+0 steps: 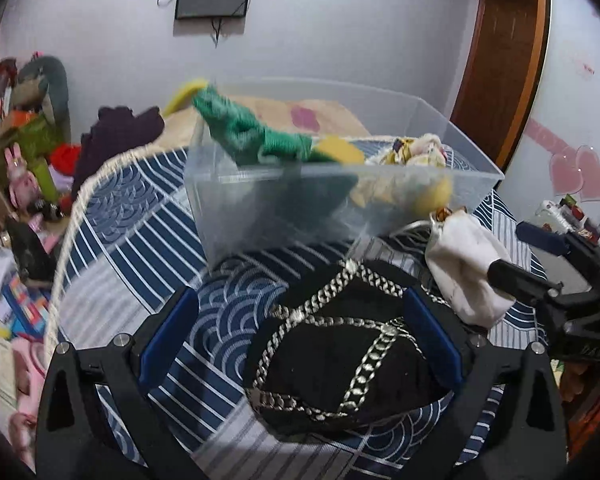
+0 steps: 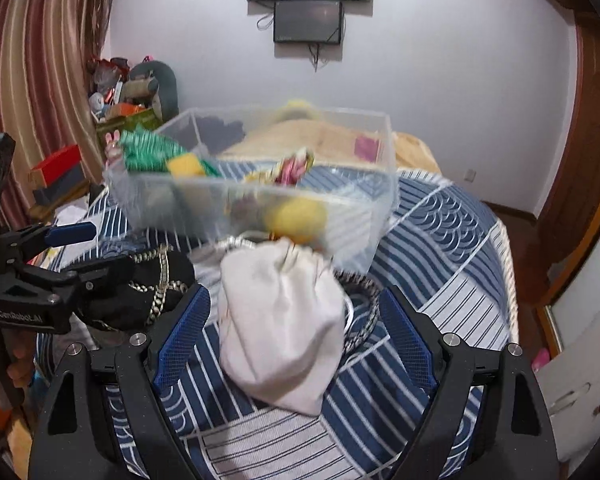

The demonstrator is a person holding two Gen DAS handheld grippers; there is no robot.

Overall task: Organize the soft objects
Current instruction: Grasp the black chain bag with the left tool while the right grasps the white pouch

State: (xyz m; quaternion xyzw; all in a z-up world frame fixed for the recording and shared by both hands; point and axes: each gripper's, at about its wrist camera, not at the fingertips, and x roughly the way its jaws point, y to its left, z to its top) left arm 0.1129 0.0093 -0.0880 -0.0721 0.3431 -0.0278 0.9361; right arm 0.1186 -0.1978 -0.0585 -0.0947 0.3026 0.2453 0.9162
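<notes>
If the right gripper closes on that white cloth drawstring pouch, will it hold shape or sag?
The white cloth drawstring pouch looks soft and creased, so it would probably squash between the right gripper fingers and sag below them. It looks plump, so some weight is likely. The woven cloth seems unlikely to slip.

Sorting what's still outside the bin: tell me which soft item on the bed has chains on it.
The black pouch, between the open left gripper fingers. The white pouch beside it is plain cloth.

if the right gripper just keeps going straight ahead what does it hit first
Probably the white cloth pouch, lying on the bedspread between the open fingers of the right gripper; the clear plastic bin sits behind it.
</notes>
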